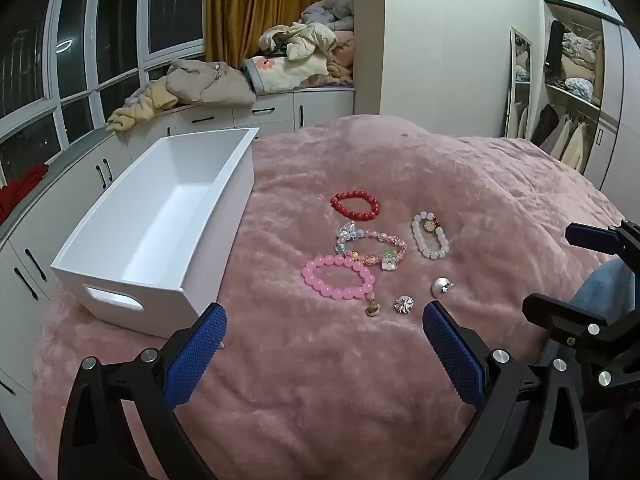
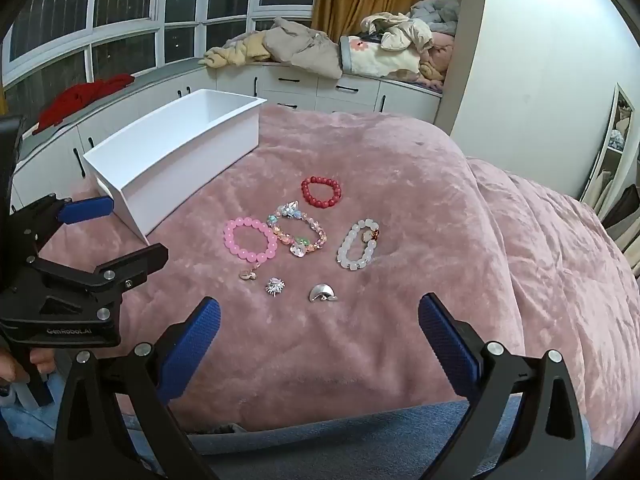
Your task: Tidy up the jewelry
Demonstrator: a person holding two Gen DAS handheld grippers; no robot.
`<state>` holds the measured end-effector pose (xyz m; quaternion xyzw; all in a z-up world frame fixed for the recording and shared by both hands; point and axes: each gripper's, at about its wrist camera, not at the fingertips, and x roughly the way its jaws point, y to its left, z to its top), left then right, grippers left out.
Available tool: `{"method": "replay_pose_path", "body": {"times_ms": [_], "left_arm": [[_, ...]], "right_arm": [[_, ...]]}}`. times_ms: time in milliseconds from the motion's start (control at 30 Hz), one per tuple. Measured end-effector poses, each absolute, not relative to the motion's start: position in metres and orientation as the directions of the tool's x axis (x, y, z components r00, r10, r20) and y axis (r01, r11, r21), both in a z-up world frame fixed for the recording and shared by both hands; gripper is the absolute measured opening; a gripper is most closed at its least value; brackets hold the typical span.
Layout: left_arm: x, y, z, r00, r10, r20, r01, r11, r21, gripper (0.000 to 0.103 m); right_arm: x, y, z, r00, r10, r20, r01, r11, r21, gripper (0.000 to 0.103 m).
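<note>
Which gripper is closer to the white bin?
Left. The left gripper hovers open just beside the white bin; the right gripper hovers open farther off, with the bracelets between.

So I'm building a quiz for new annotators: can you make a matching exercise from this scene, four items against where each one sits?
Things:
1. red bracelet
2. pink bracelet
3. white bracelet
4. white box

Places:
A. nearest the box among the bracelets
B. farthest back on the pink blanket among the bracelets
C. at the blanket's left side, empty inside
D. rightmost of the bracelets

Pairs: 1-B, 2-A, 3-D, 4-C
</note>
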<state>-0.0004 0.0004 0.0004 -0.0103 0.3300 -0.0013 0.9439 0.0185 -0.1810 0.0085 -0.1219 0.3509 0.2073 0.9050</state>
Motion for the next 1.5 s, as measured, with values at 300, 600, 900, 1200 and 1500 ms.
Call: {"method": "replay_pose_path", "body": {"times_ms": [300,600,900,1200,1500], "left_arm": [[0.0,0.013,-0.003,0.762,0.001,-0.648,-0.015,1.0,-0.017,0.099],[0.002,0.003,-0.006,0.748,-0.009,-0.664,-0.015,0.999,-0.031,0.099],[0.004,0.004,-0.008,0.747,-0.007,-0.665,-0.017,0.999,-0.029,0.099],[-0.001,0.008,-0.006,0.753,-0.006,-0.658,-0.029,0.999,-0.043,0.099],[-0.011,0.004,0.002,0.756,-0.002,-0.655,-0.023,0.999,-0.03,0.099]], "right_arm": [[0.019,-0.183,0.009,0.664,0.31,-0.68,-0.459,0.887,-0.043,0.098],[0.018,-0.183,0.007,0.652,0.314,-0.69,-0.468,0.883,-0.041,0.098],[0.017,-0.183,0.005,0.653,0.317,-0.688,-0.463,0.886,-0.031,0.098],[0.017,-0.182,0.004,0.644,0.309,-0.699,-0.47,0.882,-0.043,0.098],[0.017,-0.181,0.004,0.641,0.315,-0.7,-0.463,0.886,-0.026,0.098]]}}
